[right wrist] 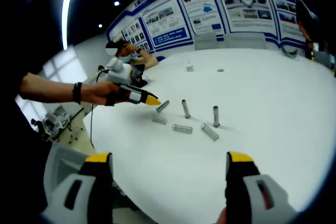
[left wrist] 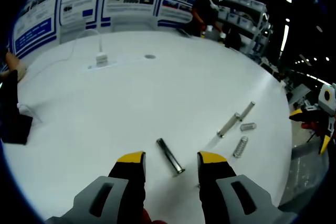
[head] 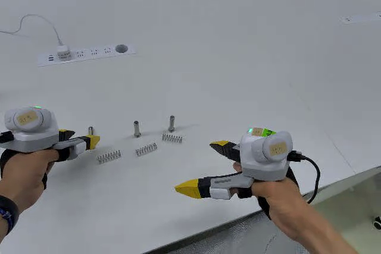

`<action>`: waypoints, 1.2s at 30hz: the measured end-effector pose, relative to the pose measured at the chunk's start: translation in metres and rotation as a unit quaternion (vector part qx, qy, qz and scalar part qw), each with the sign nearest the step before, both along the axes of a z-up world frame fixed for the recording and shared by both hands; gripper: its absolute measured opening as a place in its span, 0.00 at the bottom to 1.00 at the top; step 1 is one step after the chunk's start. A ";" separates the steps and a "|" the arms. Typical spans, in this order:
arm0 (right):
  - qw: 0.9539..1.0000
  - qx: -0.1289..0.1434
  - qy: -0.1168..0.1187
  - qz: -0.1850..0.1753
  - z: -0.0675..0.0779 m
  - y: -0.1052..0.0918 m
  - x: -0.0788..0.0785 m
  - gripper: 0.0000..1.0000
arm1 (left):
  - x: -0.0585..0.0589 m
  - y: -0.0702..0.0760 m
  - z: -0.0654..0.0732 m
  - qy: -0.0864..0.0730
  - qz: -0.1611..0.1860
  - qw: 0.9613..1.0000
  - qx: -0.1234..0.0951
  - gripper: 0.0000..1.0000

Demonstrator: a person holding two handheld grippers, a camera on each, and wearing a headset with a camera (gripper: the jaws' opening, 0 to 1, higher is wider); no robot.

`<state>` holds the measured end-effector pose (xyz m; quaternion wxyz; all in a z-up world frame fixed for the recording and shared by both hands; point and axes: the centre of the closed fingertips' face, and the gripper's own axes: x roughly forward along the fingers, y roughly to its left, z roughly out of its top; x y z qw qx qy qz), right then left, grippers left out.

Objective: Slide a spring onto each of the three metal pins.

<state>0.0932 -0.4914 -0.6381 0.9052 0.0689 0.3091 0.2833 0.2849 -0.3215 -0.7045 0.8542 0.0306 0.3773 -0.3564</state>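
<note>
L gripper (head: 82, 140): jaws apart, empty. Btwn its 2 tips in left gripper view stands pin 1 (left wrist: 169, 156), upright on white bench (head: 238, 75); can't tell if it touches a tip. In head view pin 2 (head: 137, 128) and pin 3 (head: 171, 123) stand at 3 o'clock of it. Spring 1 (head: 109, 156), spring 2 (head: 146, 149), spring 3 (head: 172, 138) lie flat, each at 5-6 o'clock of its pin, not on it. R gripper (head: 196, 166): jaws wide apart, empty; springs at its 10 o'clock, well apart from it.
</note>
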 end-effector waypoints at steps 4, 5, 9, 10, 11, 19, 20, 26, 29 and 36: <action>1.000 -0.001 0.004 -0.002 -0.002 -0.002 -0.001 0.90 | 0.005 -0.005 -0.006 0.004 -0.001 1.000 0.010 0.36; 1.000 -0.001 0.004 -0.003 -0.002 -0.002 -0.001 0.90 | 0.007 -0.005 -0.007 0.003 0.000 1.000 0.013 0.34; 1.000 -0.001 0.005 -0.005 -0.003 -0.003 -0.001 0.90 | 0.013 -0.009 -0.010 0.008 0.004 1.000 0.013 0.31; 1.000 -0.001 0.005 -0.006 -0.003 -0.003 -0.001 0.90 | 0.014 -0.010 -0.011 0.008 0.004 1.000 0.013 0.31; 1.000 -0.001 0.005 -0.006 -0.003 -0.003 -0.001 0.90 | 0.015 -0.010 -0.012 0.008 0.004 1.000 0.016 0.30; 1.000 0.002 0.008 -0.004 -0.004 -0.002 0.000 0.90 | 0.022 -0.010 -0.024 -0.005 -0.006 0.998 0.057 0.17; 1.000 0.003 0.008 -0.004 -0.004 -0.001 0.000 0.90 | 0.020 -0.009 -0.025 -0.002 -0.005 0.998 0.060 0.15; 1.000 0.004 0.012 -0.002 -0.007 0.000 0.000 0.90 | 0.018 -0.010 -0.028 0.013 -0.001 0.998 0.054 0.09; 1.000 0.007 0.013 -0.001 -0.008 0.001 0.000 0.90 | 0.012 -0.012 -0.028 0.006 -0.021 0.998 0.066 0.08; 1.000 0.011 0.016 -0.001 -0.010 0.004 -0.001 0.90 | 0.002 -0.014 -0.029 0.006 -0.052 0.996 0.074 0.08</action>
